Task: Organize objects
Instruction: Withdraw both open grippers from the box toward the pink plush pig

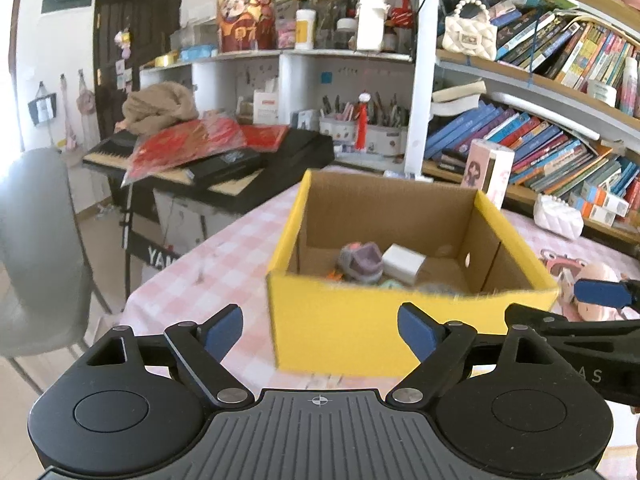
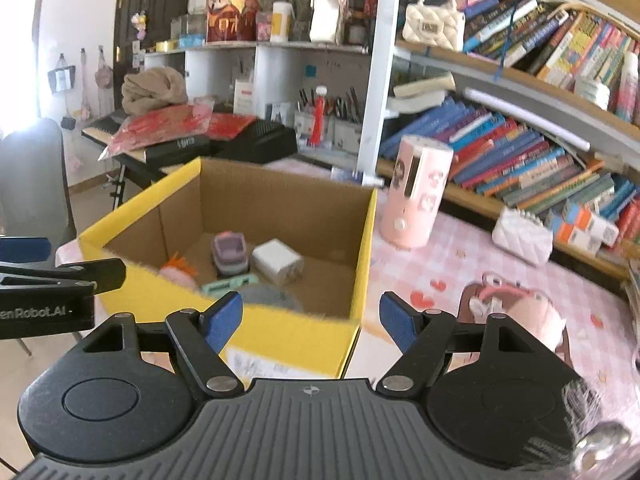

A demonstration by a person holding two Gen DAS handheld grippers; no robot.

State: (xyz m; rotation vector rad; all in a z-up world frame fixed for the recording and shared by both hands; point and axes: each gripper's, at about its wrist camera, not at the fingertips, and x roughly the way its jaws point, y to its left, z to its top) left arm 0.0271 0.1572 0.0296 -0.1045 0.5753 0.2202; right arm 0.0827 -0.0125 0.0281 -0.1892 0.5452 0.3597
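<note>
A yellow cardboard box (image 1: 340,324) (image 2: 296,336) stands open-topped on the pink checked table. Inside lie a purple-grey toy (image 1: 362,262) (image 2: 228,252), a white cube (image 1: 402,262) (image 2: 276,262), an orange-haired doll (image 2: 176,270), a mint item (image 2: 228,284) and a grey round thing (image 2: 268,298). My left gripper (image 1: 320,330) is open in front of the box's near wall, nothing between its blue pads. My right gripper (image 2: 310,322) is open at the box's near right corner, also empty. Each gripper shows at the edge of the other's view.
A pink cylinder (image 2: 416,196) stands right of the box, a white quilted purse (image 2: 522,236) and a pink plush toy (image 2: 528,312) further right. Bookshelves (image 2: 520,152) fill the back right. A keyboard (image 1: 216,168) with red packets and a grey chair (image 1: 36,248) are at left.
</note>
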